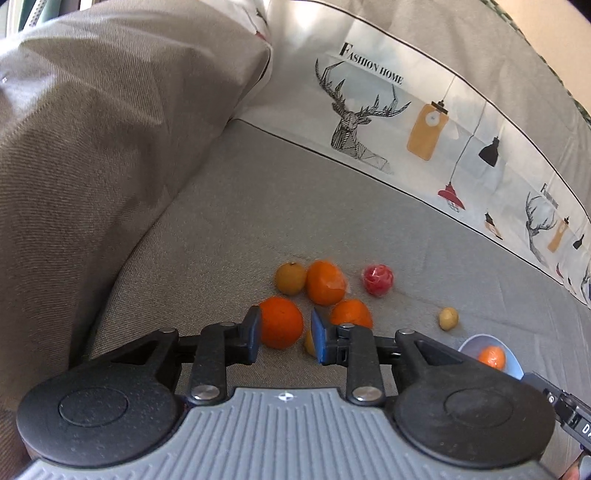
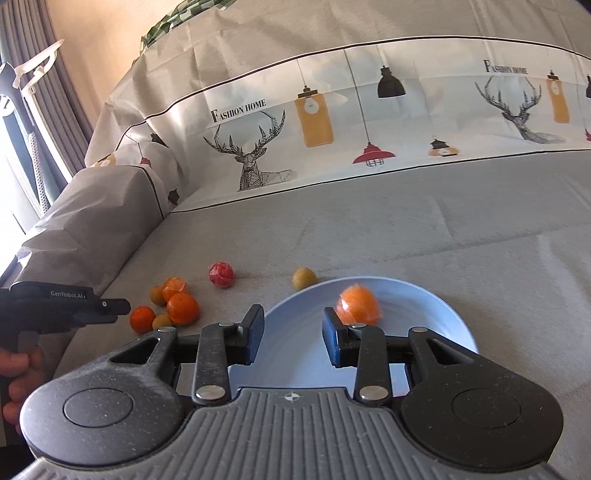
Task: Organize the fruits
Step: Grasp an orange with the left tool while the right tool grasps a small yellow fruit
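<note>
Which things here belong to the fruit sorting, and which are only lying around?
For the job: blue plate, orange on it, oranges, red fruit, small yellow fruit.

Just there: grey cushion, deer-print sheet, curtain.

A grey bedsheet (image 2: 424,229) is stretching across the bed. Behind it, a printed fabric band (image 2: 369,122) reading "FASHION HOME" is running along, showing line-drawn deer (image 1: 354,110) and hanging lamps (image 2: 314,118). A grey pillow (image 1: 92,147) is leaning at the left, creased. Grey curtains (image 2: 55,92) are hanging by the beige wall (image 2: 99,29), and a white rack (image 2: 33,81) is standing beside them.
</note>
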`<state>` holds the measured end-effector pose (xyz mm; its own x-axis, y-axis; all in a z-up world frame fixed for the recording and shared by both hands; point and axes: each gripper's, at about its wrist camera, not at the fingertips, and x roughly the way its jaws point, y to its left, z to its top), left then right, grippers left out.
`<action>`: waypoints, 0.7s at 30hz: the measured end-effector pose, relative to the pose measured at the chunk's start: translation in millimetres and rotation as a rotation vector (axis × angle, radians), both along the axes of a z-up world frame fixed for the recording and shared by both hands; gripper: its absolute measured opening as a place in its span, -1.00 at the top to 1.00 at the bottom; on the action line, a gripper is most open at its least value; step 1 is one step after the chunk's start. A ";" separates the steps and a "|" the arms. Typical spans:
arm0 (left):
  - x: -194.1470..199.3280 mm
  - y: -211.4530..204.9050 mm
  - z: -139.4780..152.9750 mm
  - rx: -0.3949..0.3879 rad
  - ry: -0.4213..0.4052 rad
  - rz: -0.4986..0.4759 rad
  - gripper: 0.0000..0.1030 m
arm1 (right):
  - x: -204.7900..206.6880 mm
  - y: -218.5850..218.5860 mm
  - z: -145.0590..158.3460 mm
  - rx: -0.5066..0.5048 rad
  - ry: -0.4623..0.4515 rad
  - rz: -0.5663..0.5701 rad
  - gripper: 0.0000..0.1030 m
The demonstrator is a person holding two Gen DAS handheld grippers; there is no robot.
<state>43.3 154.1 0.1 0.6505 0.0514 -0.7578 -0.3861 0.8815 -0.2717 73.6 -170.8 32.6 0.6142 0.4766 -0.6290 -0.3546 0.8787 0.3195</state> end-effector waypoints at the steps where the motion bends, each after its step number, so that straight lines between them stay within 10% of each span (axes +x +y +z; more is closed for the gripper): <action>1: 1.8 0.4 -1.8 0.000 0.004 -0.002 0.38 | 3.4 2.9 -0.8 -0.002 0.000 -0.001 0.29; 21: 26.9 5.5 -25.5 0.040 0.033 0.022 0.10 | 101.1 96.2 -41.3 -0.228 0.029 -0.040 0.18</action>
